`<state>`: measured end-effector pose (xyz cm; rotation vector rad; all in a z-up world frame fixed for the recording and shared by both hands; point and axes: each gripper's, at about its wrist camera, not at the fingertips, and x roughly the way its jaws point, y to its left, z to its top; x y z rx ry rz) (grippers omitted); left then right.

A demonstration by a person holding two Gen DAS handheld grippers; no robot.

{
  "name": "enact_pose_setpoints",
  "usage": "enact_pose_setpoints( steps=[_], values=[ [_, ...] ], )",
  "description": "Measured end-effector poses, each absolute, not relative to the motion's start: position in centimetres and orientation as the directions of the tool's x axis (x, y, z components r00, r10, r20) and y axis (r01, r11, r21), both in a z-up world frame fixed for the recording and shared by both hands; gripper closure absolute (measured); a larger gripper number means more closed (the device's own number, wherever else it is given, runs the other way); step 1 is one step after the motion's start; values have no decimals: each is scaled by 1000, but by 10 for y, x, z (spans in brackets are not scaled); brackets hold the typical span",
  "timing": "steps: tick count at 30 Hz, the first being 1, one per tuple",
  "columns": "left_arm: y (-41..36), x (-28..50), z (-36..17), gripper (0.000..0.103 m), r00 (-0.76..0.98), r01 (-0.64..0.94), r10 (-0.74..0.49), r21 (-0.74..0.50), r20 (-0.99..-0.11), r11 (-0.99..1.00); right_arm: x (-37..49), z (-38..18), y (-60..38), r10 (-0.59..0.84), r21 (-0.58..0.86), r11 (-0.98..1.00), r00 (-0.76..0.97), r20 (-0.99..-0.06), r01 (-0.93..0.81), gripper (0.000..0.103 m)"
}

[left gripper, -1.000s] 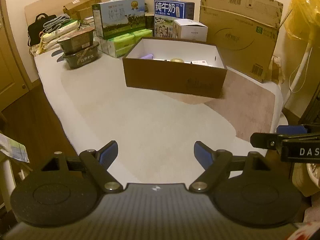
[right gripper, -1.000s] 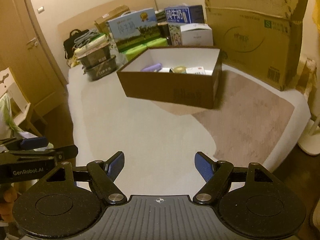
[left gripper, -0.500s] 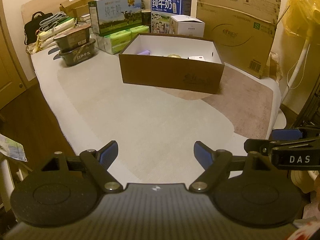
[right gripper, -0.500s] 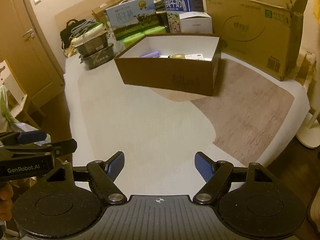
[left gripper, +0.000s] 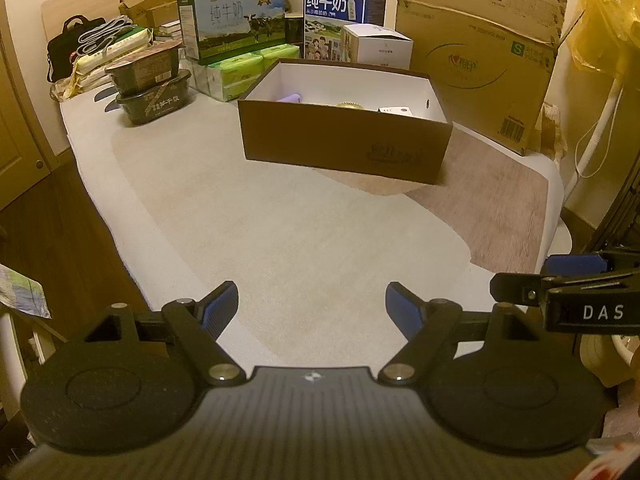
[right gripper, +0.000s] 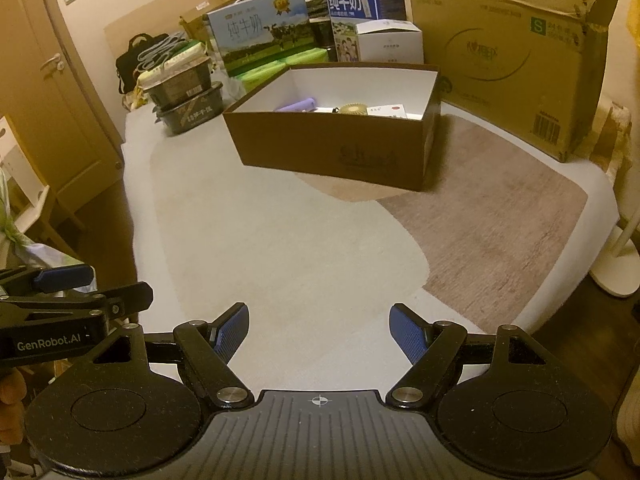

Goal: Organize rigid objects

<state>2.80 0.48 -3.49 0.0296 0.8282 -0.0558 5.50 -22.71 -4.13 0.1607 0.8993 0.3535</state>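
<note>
Two grippers above pale bed, left gripper [left gripper: 312,300] jaws closing, empty, right gripper [right gripper: 318,324] jaws released, brown box [left gripper: 344,148] beyond.

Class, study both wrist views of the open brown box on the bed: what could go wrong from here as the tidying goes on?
1. The brown box sits on soft bedding, so pressing on a wall might tip it.
2. The purple item, round gold item and white packet crowd the far end; a further piece may land on them.
3. The left hand-held gripper and right hand-held gripper hover close together, so they may collide.
</note>
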Motion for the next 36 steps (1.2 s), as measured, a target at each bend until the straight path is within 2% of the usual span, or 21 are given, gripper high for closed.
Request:
enact_pose_setpoints(
  steps=[36],
  values=[
    [3,31,-32,24,679,67,-42,4,-732,998,56,-41,-225,365,284,931,569,-737,-230,26]
  ],
)
